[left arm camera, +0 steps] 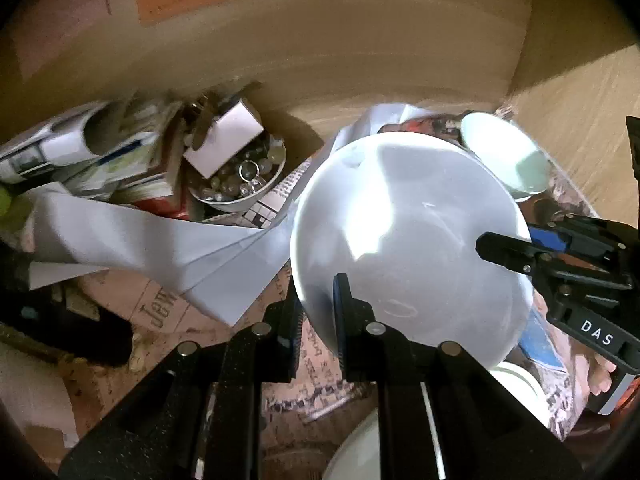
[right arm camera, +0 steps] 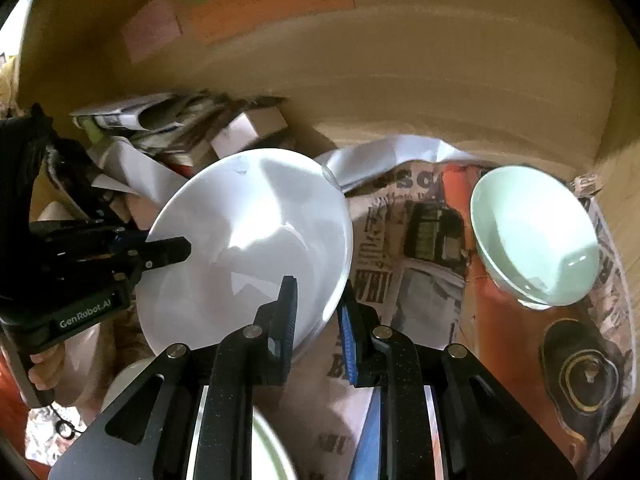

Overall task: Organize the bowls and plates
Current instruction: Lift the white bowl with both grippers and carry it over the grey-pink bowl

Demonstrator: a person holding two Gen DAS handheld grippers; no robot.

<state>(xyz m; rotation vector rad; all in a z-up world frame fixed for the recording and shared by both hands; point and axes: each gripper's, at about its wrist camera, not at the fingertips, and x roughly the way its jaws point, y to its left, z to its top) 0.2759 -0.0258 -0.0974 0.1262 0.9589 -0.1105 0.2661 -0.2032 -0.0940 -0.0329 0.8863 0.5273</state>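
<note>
**White plate held at both edges inside the box**

The white plate (right arm camera: 248, 248) hangs tilted above the newspaper (right arm camera: 416, 240), its rim pinched by the left gripper (left arm camera: 318, 320) and right gripper (right arm camera: 318, 312) on opposite sides. The green bowl (right arm camera: 532, 236) sits beyond, well apart.

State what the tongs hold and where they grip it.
Both grip the white plate by its rim: left tongs on one edge, right tongs on the opposite edge.
</note>
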